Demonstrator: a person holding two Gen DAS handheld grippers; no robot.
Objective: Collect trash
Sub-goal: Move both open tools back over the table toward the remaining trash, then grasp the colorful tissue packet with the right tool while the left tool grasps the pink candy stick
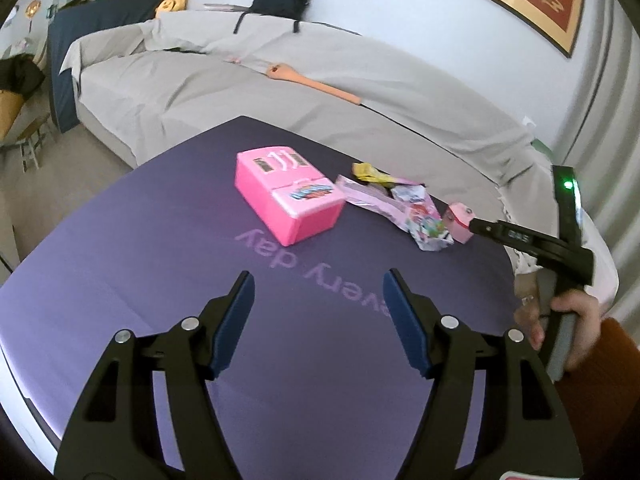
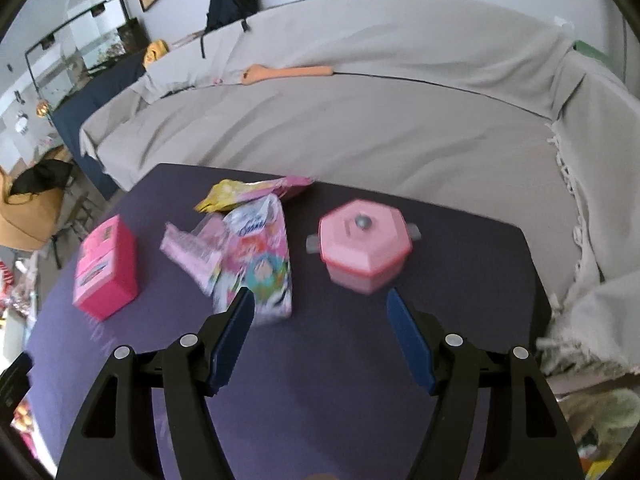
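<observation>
Both claws open; wrappers (image 2: 256,264) btwn box (image 2: 106,268) & pot (image 2: 364,248)

Bare desk (image 1: 140,248) lies open on the near side of the pink box (image 1: 286,200); beyond the box to its right, wrappers (image 1: 404,210) and pot (image 2: 366,246) crowd the passage.

On your tabletop (image 2: 460,280), the wrappers (image 2: 248,256) lie between the box (image 2: 106,268) on the left and the toy pot (image 2: 364,248) on the right. The sofa (image 2: 360,120) stands behind the tabletop.
</observation>
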